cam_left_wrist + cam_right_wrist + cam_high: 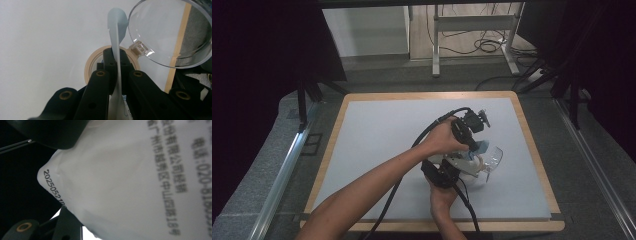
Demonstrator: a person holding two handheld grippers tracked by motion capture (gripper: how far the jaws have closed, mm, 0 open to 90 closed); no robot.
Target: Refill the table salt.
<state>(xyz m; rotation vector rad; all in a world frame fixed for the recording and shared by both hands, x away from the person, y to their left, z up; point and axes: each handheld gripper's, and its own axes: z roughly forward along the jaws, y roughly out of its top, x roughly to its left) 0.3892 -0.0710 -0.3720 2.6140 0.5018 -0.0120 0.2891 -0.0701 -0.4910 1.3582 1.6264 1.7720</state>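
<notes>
Evidently left fingers [117, 72] pinching white packet [115, 37], right fingers part-open

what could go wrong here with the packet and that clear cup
1. The left hand-held gripper pinches only a thin edge of the white packet, so the edge could tear or slip out if the hands pull apart.
2. The clear cup lies tilted on the table, close beside both hands; a nudge might roll it toward the table's right edge.
3. The right hand-held gripper sits so close to the packet that its printed side blocks the right gripper view, making aiming harder.
</notes>
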